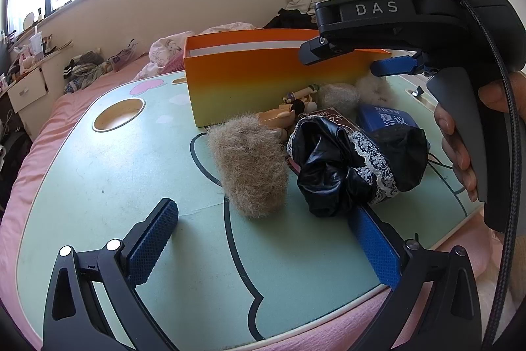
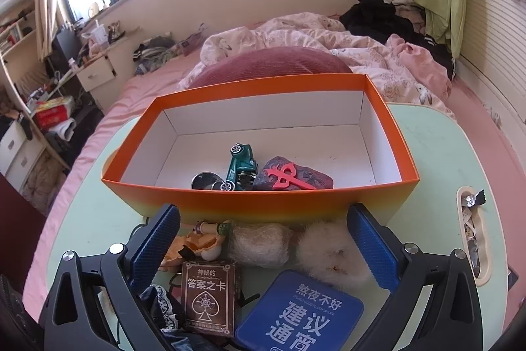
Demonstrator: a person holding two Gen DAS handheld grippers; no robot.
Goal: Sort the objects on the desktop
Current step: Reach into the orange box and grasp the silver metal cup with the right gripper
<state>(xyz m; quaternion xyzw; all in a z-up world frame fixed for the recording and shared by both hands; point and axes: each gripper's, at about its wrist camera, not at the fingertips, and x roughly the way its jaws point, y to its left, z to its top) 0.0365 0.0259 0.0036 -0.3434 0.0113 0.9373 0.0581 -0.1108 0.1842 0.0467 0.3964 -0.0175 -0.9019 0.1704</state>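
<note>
My left gripper (image 1: pixel 263 240) is open, low over the mint-green table (image 1: pixel 115 180). Just ahead of its fingers sit a tan fur ball (image 1: pixel 251 166) and a black lace-trimmed fabric bundle (image 1: pixel 355 166), whose lower edge touches the right finger. My right gripper (image 2: pixel 264 249), also in the left wrist view (image 1: pixel 348 60), is open and hovers above a white fur ball (image 2: pixel 332 255), a beige fur roll (image 2: pixel 259 244), a small doll (image 2: pixel 197 239), a brown card box (image 2: pixel 208 298) and a blue tin (image 2: pixel 302 314). The orange box (image 2: pixel 263 206) holds a green toy car (image 2: pixel 241 166), a dark tile with a red character (image 2: pixel 292 178) and a round metal piece (image 2: pixel 203 180).
The table rests on a pink bed with a rumpled quilt (image 2: pixel 328 45) behind the box. A round cup hole (image 1: pixel 118 114) is at the table's left; a slot (image 2: pixel 473 232) with wrappers is at its right. A hand (image 1: pixel 460 134) holds the right gripper's handle.
</note>
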